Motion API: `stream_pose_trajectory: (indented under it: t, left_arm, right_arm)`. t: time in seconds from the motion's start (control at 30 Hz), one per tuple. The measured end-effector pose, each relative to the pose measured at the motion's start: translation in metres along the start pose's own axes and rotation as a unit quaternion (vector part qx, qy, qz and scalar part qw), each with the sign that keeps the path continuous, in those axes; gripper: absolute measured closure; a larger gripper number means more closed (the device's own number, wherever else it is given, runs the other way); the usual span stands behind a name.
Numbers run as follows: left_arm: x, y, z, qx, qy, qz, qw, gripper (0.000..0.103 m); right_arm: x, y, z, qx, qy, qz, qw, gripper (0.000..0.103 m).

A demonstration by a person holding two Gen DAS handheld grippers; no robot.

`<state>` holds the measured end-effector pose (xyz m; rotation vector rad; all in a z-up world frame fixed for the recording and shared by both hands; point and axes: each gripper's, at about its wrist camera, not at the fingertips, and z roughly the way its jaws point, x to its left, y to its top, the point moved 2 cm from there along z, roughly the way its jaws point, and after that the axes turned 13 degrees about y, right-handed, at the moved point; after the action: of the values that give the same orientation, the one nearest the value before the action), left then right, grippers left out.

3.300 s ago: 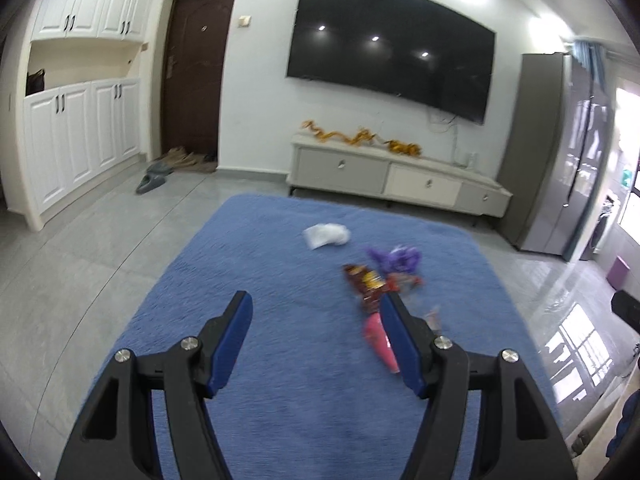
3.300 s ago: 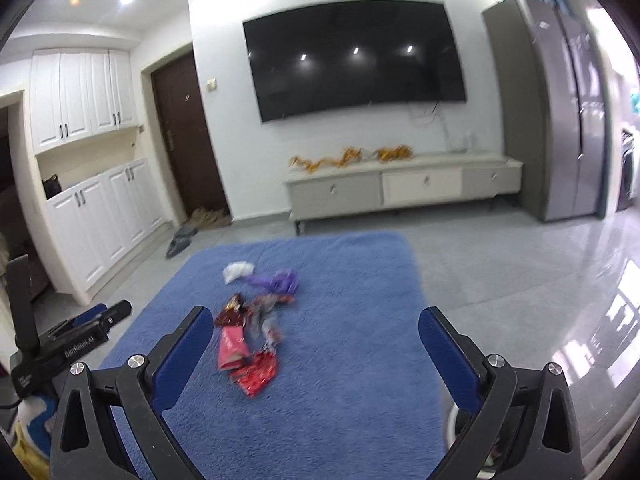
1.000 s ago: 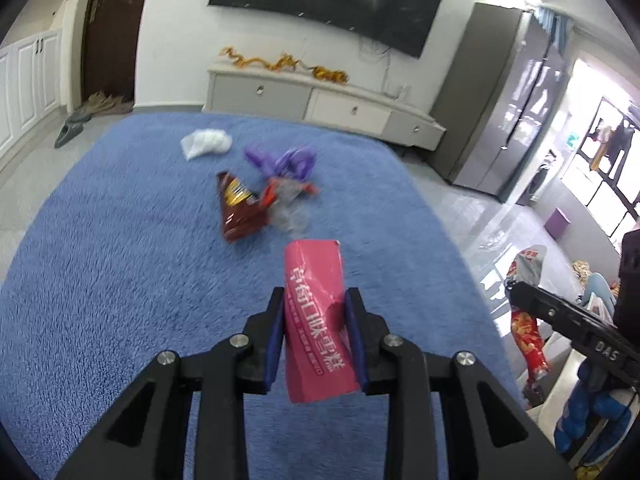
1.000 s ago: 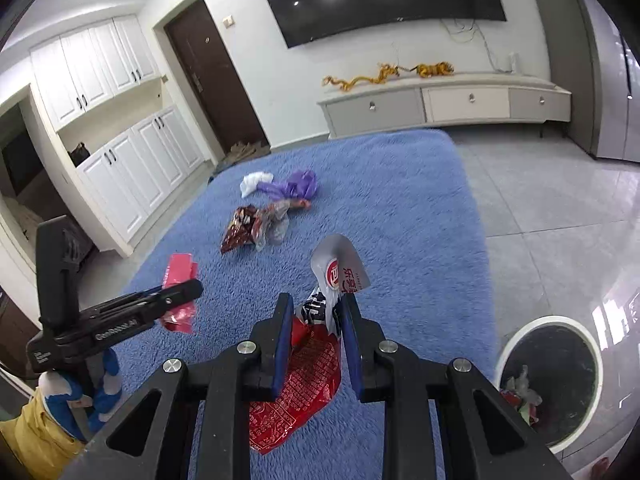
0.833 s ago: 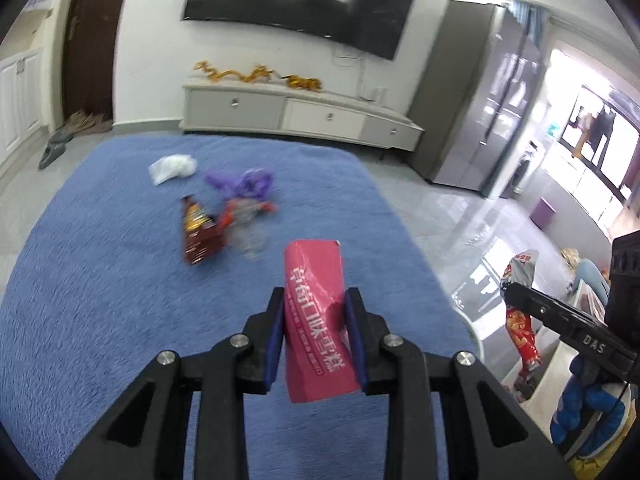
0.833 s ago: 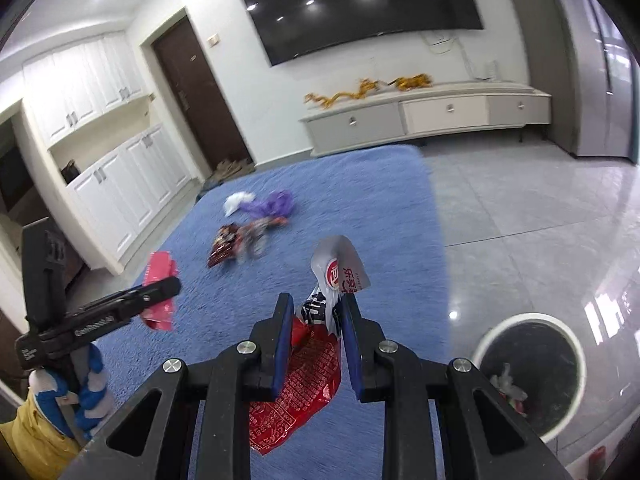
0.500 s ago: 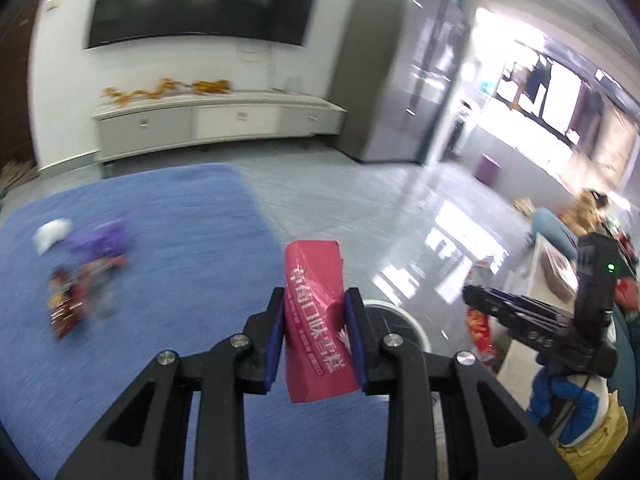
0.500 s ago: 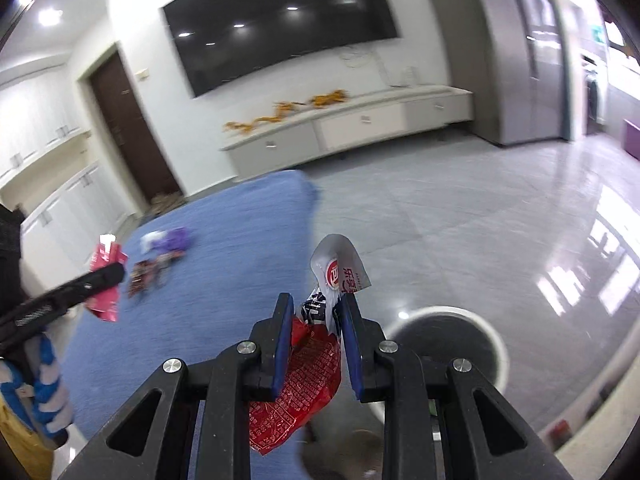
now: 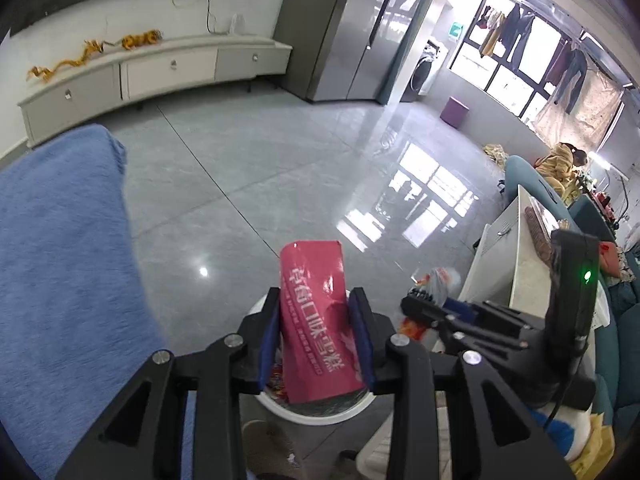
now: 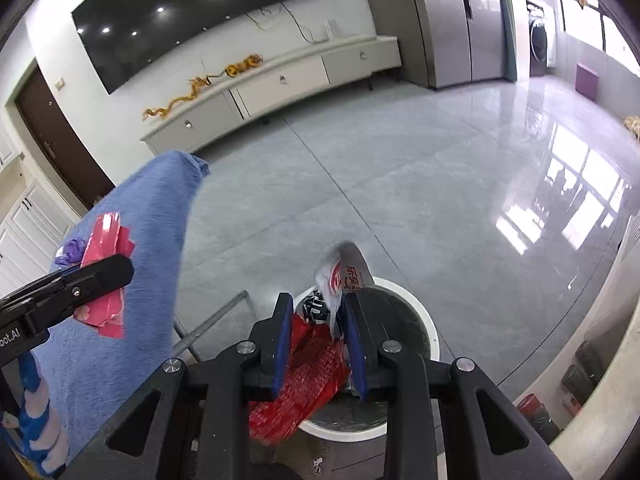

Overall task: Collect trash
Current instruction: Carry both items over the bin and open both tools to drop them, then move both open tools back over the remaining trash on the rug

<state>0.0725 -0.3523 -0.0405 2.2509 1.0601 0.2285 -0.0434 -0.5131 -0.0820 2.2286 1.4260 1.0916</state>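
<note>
My left gripper (image 9: 316, 332) is shut on a pink snack wrapper (image 9: 316, 320) and holds it over the white-rimmed trash bin (image 9: 320, 414). My right gripper (image 10: 318, 336) is shut on a bunch of red and silver wrappers (image 10: 308, 368) above the same bin (image 10: 424, 320). The right gripper also shows in the left wrist view (image 9: 424, 312), at the bin's right side. The left gripper with its pink wrapper (image 10: 104, 280) shows at the left of the right wrist view. A purple wrapper (image 10: 70, 250) lies on the blue rug (image 10: 140, 240).
Grey tiled floor (image 10: 400, 184) spreads beyond the bin. A white TV cabinet (image 10: 280, 80) stands along the far wall, a grey fridge (image 9: 348, 28) to its right. White furniture (image 9: 512, 248) stands close to the bin's right. A metal rod (image 10: 216, 320) lies beside the rug.
Both grippers have swung right from the rug to above the trash bin, each still holding its wrappers. The bin now sits directly under both.
</note>
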Motion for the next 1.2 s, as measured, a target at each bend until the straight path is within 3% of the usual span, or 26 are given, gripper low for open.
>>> stream_pose_trajectory:
  t: [0.03,0.1,0.33,0.43,0.57,0.7,0.9,1.0,1.1,1.2]
  left_arm:
    - [-0.002,0.002,0.006,0.004,-0.004,-0.002,1.0000,0.062]
    - [-0.006,0.003,0.016,0.012,-0.014,-0.006,0.9998,0.053]
    - [-0.010,-0.004,0.023,0.021,-0.016,-0.006,0.9996,0.053]
    - [-0.008,-0.007,0.013,0.000,0.008,0.001,1.0000,0.053]
    - [0.001,-0.010,-0.017,-0.054,0.048,-0.010,0.9973,0.053]
    - [0.014,-0.013,-0.057,-0.121,0.101,-0.019,0.9874,0.053]
    - [0.027,-0.022,-0.105,-0.171,0.152,-0.017,0.9733,0.053]
    - [0.033,-0.027,-0.128,-0.192,0.173,-0.020,0.9657,0.051]
    - [0.045,-0.036,-0.150,-0.212,0.191,-0.038,0.9576,0.026]
    - [0.057,-0.039,-0.170,-0.235,0.205,-0.052,0.9489,0.023]
  right_arm:
    - [-0.005,0.000,0.004,0.003,-0.005,0.002,1.000,0.077]
    - [-0.013,0.000,0.007,0.005,-0.011,0.011,1.000,0.065]
    - [-0.025,-0.005,0.000,-0.003,-0.025,0.018,1.000,0.061]
    - [-0.021,-0.006,-0.008,-0.017,-0.021,0.019,0.999,0.060]
    - [-0.008,-0.005,-0.023,-0.040,-0.020,0.010,0.999,0.050]
    - [0.011,-0.003,-0.042,-0.071,-0.028,-0.003,0.997,0.029]
    - [0.042,-0.003,-0.069,-0.121,-0.039,-0.023,0.992,0.001]
    - [0.057,-0.003,-0.080,-0.143,-0.036,-0.032,0.989,0.000]
    - [0.074,-0.001,-0.090,-0.165,-0.034,-0.044,0.985,0.000]
    - [0.087,-0.002,-0.102,-0.184,-0.029,-0.053,0.981,0.000]
